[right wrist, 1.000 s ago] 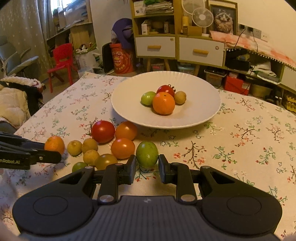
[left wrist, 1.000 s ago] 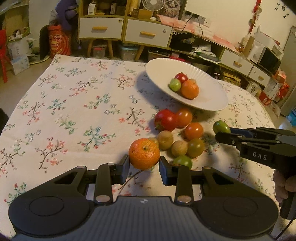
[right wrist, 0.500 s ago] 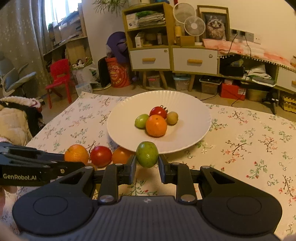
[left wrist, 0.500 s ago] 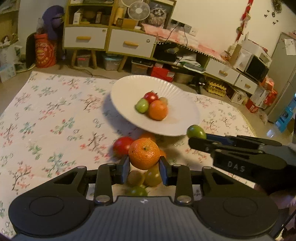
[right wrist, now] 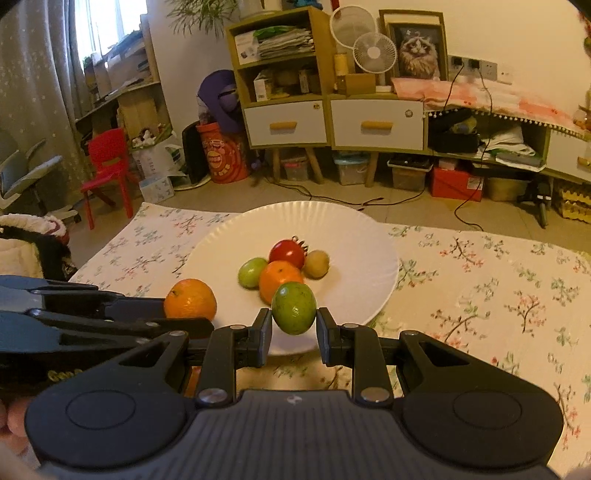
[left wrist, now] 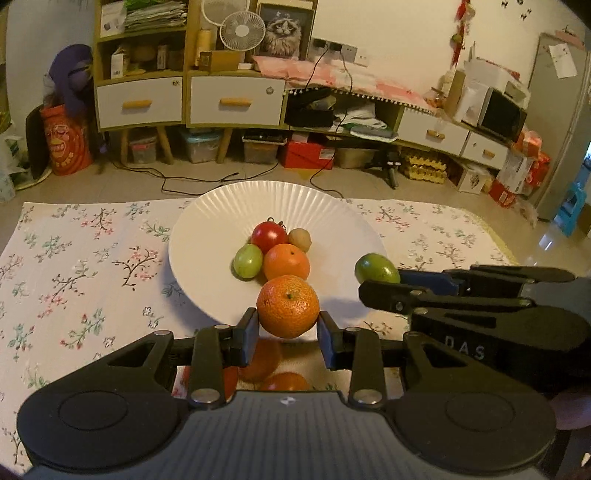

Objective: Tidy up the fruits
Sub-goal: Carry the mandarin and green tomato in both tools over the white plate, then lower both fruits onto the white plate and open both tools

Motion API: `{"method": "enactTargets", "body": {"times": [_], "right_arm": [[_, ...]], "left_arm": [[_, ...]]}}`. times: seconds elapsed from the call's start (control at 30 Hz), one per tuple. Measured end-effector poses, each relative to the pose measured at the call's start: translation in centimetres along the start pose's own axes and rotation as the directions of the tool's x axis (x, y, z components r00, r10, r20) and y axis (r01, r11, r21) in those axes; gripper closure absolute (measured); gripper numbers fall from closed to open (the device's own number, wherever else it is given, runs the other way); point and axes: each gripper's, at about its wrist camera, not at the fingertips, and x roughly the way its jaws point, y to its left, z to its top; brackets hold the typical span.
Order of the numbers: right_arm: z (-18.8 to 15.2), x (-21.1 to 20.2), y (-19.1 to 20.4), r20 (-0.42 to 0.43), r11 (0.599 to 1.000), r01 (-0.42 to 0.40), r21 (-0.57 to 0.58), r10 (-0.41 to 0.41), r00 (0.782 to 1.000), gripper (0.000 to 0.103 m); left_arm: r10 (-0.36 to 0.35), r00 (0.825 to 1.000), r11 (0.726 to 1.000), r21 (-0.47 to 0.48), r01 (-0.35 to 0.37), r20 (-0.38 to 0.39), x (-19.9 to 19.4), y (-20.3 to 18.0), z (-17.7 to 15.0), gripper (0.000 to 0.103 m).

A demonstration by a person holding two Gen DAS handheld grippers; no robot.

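- Black pads of the left gripper (left wrist: 287, 334) pressed against both sides of a dimpled tangerine (left wrist: 287, 306), held clear above the near rim of the plate.
- Black pads of the right gripper (right wrist: 293, 330) closed narrowly on a green fruit (right wrist: 294, 308), also held in the air over the near edge of the plate.
- Seen from the left wrist, right gripper (left wrist: 380, 286) reaching in from the right, its green fruit (left wrist: 376, 268) at the tips, just beside the plate's right rim.
- Seen from the right wrist, left gripper (right wrist: 184, 314) coming in from the left, with its tangerine (right wrist: 190, 300) by the plate's left edge.
- White ribbed plate (left wrist: 207, 236) beyond both grippers, resting on the tablecloth.
- Clustered and touching at the plate's middle: a red tomato (left wrist: 269, 236), a pale green fruit (left wrist: 248, 260), a smooth orange (left wrist: 286, 261) and a small brown fruit (left wrist: 299, 239).
- Below the left gripper, partly hidden behind its fingers, more orange and red fruit (left wrist: 264, 360) lying on the cloth; exact kinds hard to tell.
- Floral tablecloth (left wrist: 74, 266) printed with pink and green sprigs over the whole table.
- Farther back, a wooden cabinet with white drawers (left wrist: 236, 99), a small white fan (left wrist: 242, 34) on top, and a red child's chair (right wrist: 109, 166) on the floor at left.
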Motion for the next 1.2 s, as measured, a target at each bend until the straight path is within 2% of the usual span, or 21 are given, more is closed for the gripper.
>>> {"method": "enactTargets", "body": {"times": [0.43,1.03,1.2], "right_arm": [[0.8,3.0,-1.6,-0.03,1.0,0.014,0.016,-0.013,0.999,0.08],[1.0,4.3,-2.4,-0.032,0.999,0.022,-0.049,-0.024,0.999,0.08],[1.2,4.1,-2.3,-0.033,0.998,0.03,-0.049,-0.032,0.999,0.08]], "left_arm": [[0.06,0.997,0.998,0.027,-0.058,-0.053,3.1,-0.1,1.3,0.077],[0.023,0.999,0.999,0.043,-0.021,-0.042,5.0,0.2,1.8,0.076],[0.035,0.999,0.998,0.044,-0.033,-0.031,4.7,0.2,1.8,0.069]]}}
